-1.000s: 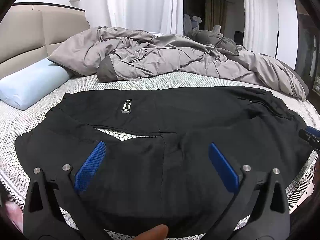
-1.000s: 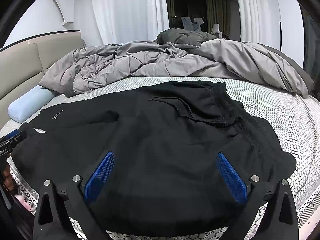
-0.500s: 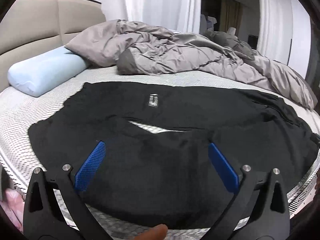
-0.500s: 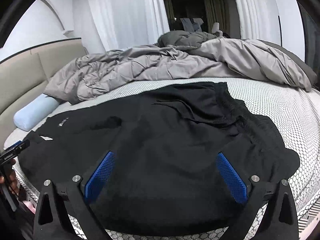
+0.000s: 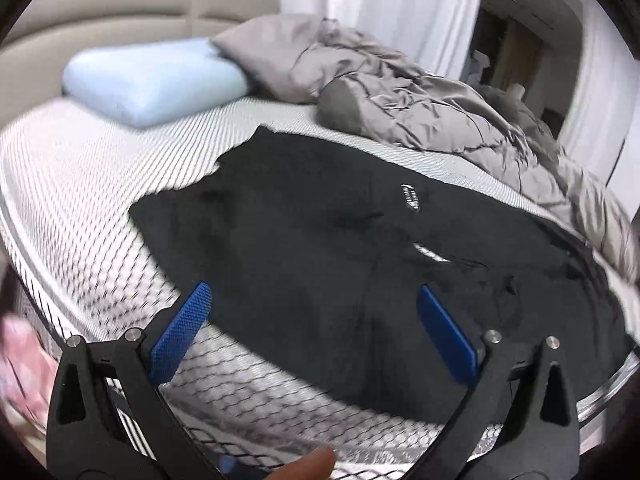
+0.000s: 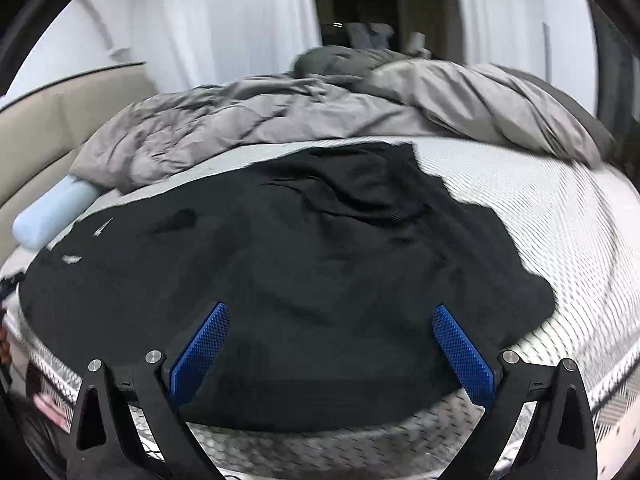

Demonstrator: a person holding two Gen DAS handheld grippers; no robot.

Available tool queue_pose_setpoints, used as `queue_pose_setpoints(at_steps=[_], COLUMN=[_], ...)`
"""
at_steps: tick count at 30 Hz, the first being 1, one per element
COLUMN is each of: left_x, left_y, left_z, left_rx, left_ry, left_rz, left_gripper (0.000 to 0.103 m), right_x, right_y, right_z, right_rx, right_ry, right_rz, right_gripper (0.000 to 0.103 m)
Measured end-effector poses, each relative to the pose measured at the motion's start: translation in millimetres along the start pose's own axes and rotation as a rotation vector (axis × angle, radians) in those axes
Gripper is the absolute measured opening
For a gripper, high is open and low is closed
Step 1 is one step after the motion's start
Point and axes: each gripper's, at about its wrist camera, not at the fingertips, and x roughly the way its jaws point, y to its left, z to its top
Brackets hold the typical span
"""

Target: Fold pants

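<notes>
Lying flat, black pants (image 5: 340, 248) near bed (image 5: 80, 184) edge, left gripper (image 5: 312, 332) and right gripper (image 6: 332, 344) jaws spread, empty

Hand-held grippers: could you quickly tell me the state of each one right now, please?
Left hand-held gripper: open, holding nothing, above the black pants.
Right hand-held gripper: open, holding nothing, above the same pants.

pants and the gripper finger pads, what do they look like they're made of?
Pants: probably a soft matte knit or fleece; deep black, no sheen, limp rumpled folds. Exact fibre unclear.

Pads: blue, likely moulded rubber or plastic, with a fine knurled grip texture, on black, seemingly plastic, finger frames. Both grippers open.
</notes>
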Motion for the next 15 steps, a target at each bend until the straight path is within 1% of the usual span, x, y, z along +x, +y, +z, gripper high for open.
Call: queue_pose_setpoints(at_steps=[3,4,6,7,9,13,15], left_x=[0,3,17,27,40,69,88], left_y=[29,34,43,52,61,78,84], left_z=[-1,-1,2,3,7,28,40], left_rx=[-0.085,-0.096,-0.101,-0.122,-0.165,-0.255,-0.293], left_ry=[0.016,0.024,0.071,0.106,0.132,0.14,0.146], left_rz=[-0.029,-0.033,-0.008,0.003,-0.018,-0.034,-0.027], left_gripper=[0.102,0.1,0.088,0.079,0.078,0.078,0.07], right_x=[-4,-8,-10,-10,-9,-15,-19], right_y=[-20,-28,-37,-40,-43,-46,-52], right_z=[-1,-2,-2,-3,-3,-2,-3], right_rx=[0.07,0.101,0.136,0.147,0.149,0.166,0.185], right_ry=[-0.003,-0.015,-0.021,-0.018,-0.017,-0.043,-0.057], right_rz=[0.042,0.053,0.077,0.077,0.049,0.06,0.071], right_gripper=[0.103,0.103,0.103,0.103,0.103,0.103,0.103])
